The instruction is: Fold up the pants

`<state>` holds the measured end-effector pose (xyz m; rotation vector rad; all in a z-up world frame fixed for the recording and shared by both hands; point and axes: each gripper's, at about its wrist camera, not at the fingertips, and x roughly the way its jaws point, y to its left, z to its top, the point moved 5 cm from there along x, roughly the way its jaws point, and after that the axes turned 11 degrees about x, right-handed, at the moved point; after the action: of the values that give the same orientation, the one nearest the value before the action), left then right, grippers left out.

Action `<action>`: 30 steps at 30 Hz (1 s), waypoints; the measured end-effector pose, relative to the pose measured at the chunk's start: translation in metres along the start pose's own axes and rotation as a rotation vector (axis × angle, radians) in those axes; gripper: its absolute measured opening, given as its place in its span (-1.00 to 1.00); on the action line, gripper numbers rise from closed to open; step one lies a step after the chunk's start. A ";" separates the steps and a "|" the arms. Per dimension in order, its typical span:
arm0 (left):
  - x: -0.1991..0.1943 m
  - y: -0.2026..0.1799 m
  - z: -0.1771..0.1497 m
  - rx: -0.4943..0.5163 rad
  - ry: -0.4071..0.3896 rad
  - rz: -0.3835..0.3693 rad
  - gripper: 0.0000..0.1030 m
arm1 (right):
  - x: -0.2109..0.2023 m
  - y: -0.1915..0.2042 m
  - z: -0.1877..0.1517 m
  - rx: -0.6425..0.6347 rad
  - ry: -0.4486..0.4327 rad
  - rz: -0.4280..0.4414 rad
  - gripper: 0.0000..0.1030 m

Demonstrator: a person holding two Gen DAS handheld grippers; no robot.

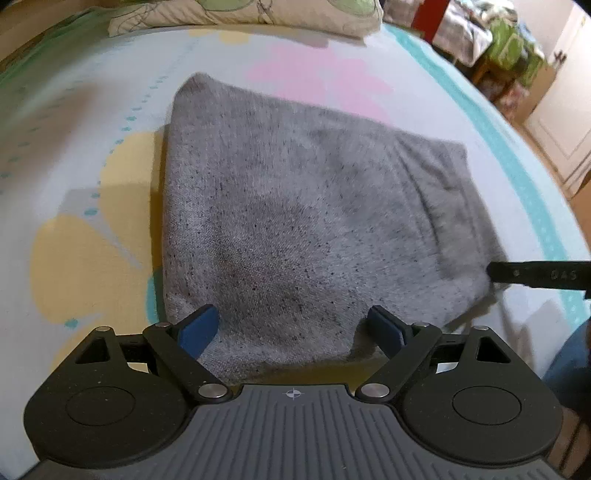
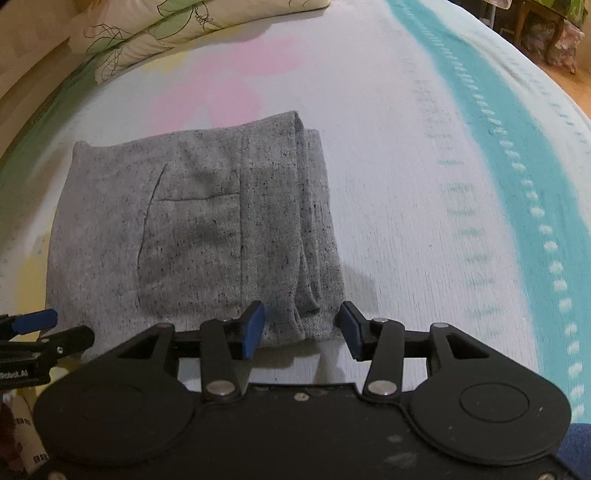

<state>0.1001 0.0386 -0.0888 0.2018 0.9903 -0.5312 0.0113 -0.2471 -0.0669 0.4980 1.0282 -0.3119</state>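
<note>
The grey speckled pants (image 1: 295, 206) lie folded into a compact rectangle on the bed sheet (image 1: 74, 166). My left gripper (image 1: 291, 328) stands open wide over their near edge, its blue pads (image 1: 199, 328) on either side of the cloth without pressing it. In the right wrist view the pants (image 2: 192, 229) show a pocket seam and stacked folded layers at their right side. My right gripper (image 2: 301, 328) is open at the near right corner, and the cloth between its pads (image 2: 253, 328) lies loose. Each gripper shows at the edge of the other's view: the right one (image 1: 535, 275), the left one (image 2: 33, 325).
A floral pillow (image 1: 240, 14) lies at the far end of the bed. A teal stripe (image 2: 517, 166) runs along the sheet's right side near the bed edge. Furniture and boxes (image 1: 509, 51) stand beyond it. A blue-clad leg (image 1: 569, 354) is at the lower right.
</note>
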 end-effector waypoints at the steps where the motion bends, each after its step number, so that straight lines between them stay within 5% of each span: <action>1: -0.005 0.002 0.000 -0.015 -0.018 -0.006 0.71 | -0.002 0.000 0.002 0.005 -0.011 0.008 -0.06; 7: -0.021 0.025 0.013 -0.065 -0.112 0.002 0.72 | -0.023 -0.001 0.013 0.026 -0.173 0.116 -0.04; 16: 0.013 0.052 0.014 -0.087 -0.038 -0.002 0.75 | 0.020 -0.009 0.035 0.078 -0.102 0.097 0.15; 19: 0.023 0.058 0.009 -0.121 -0.040 -0.037 0.97 | 0.029 -0.015 0.040 0.123 -0.104 0.116 0.28; 30: 0.037 0.051 0.028 -0.015 -0.047 -0.033 0.99 | 0.044 -0.033 0.048 0.233 -0.154 0.292 0.50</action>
<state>0.1633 0.0592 -0.1078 0.1596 0.9525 -0.5560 0.0522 -0.3012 -0.0936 0.8125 0.7601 -0.2063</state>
